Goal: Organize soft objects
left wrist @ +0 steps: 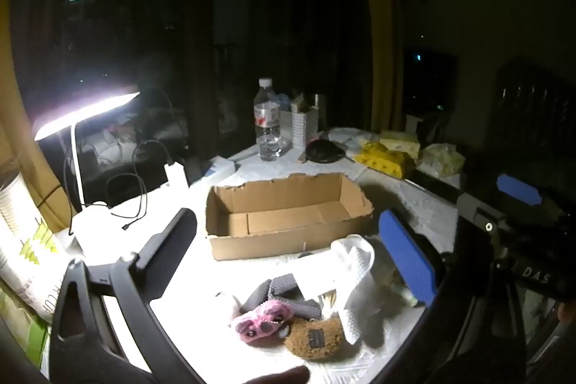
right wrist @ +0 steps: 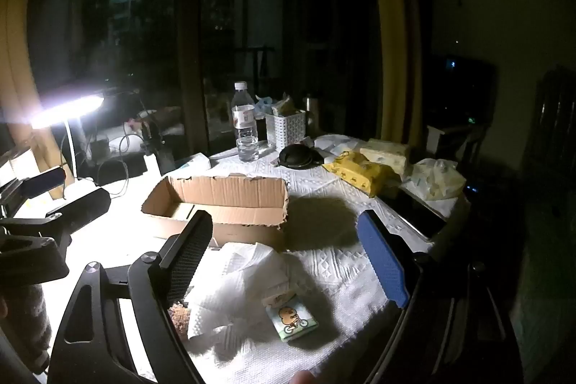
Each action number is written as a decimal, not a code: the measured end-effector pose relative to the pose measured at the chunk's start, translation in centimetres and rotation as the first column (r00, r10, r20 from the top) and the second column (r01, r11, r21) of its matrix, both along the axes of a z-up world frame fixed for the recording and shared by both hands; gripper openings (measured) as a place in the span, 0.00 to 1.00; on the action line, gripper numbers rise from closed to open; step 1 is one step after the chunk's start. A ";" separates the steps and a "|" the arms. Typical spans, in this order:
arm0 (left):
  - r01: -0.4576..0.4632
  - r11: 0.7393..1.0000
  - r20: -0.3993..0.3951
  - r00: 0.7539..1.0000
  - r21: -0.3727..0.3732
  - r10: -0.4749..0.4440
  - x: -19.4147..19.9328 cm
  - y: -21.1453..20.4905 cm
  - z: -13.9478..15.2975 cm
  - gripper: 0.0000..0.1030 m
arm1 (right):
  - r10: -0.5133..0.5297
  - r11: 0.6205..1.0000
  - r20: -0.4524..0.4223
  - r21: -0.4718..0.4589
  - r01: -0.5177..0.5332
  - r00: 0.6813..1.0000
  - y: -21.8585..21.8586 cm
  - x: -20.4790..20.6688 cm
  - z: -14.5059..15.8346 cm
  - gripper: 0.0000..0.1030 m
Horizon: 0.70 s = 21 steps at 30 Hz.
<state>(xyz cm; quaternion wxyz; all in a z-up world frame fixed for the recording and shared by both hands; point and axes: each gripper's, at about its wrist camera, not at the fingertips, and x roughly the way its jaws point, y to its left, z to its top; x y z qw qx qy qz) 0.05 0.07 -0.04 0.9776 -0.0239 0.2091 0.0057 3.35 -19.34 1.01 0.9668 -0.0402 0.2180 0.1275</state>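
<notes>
An open cardboard box [left wrist: 288, 215] stands empty on the white tablecloth; it also shows in the right wrist view [right wrist: 219, 200]. In front of it lies a pile: a pink plush [left wrist: 262, 321], a brown plush [left wrist: 315, 337], a dark grey cloth [left wrist: 280, 294] and a white cloth [left wrist: 354, 276]. My left gripper [left wrist: 288, 254] is open and empty above the pile. My right gripper [right wrist: 284, 258] is open and empty above the white cloth [right wrist: 237, 287] and a small tissue pack with a cartoon [right wrist: 292, 319]. The brown plush [right wrist: 178, 314] peeks out by its left finger.
A lit desk lamp [left wrist: 82, 110] and cables stand at the left. Behind the box are a water bottle [left wrist: 267, 121], a white basket [right wrist: 286, 128], a black round object [right wrist: 297, 158], yellow wipe packs [right wrist: 360, 173] and plastic bags [right wrist: 435, 179]. The right gripper shows at the right in the left wrist view [left wrist: 518, 225].
</notes>
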 end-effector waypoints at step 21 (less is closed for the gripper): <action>-0.003 1.000 0.001 1.000 0.022 0.003 0.0 -0.1 0.2 0.99 | 0.000 1.000 0.002 0.009 0.000 1.000 -0.1 -0.1 -0.1 0.83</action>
